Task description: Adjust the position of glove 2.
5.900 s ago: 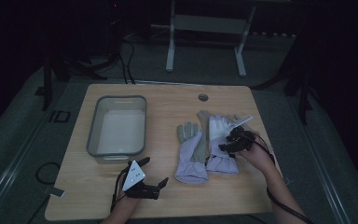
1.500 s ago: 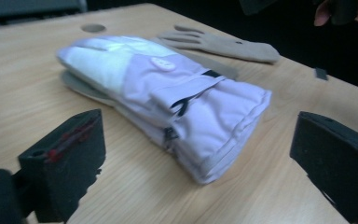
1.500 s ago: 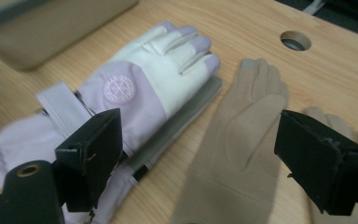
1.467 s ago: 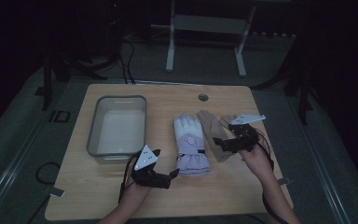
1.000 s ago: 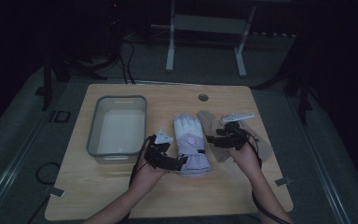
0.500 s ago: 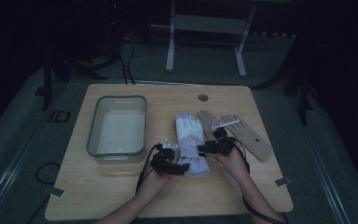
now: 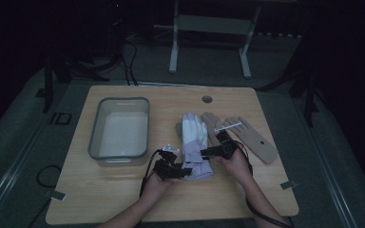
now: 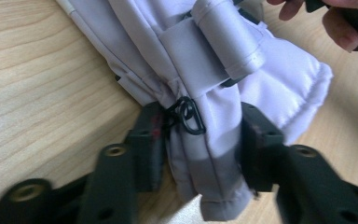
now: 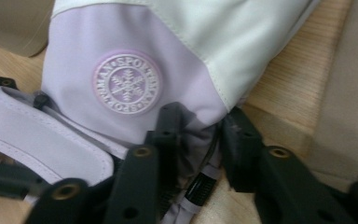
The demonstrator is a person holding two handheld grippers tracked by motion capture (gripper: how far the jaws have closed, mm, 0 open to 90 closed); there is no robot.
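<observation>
On the tabletop [image 7: 123, 204], the left gripper [image 8: 198, 140] and right gripper [image 9: 200, 140], jaws just closing, each pinch an edge of the lilac ski glove [image 7: 195, 147] lying between them. The right gripper view reveals its round snowflake badge [image 9: 127, 82]; the left gripper view, a black clip [image 8: 189, 114]. Left of the left gripper, the clear bin [image 7: 95, 142] appears bare; tan gloves [image 7: 254, 140] lie beyond the right.

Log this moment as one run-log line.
left tongs: just closed on lilac glove cuff | right tongs: just closed on its side | tan glove: beside | tub: left
</observation>
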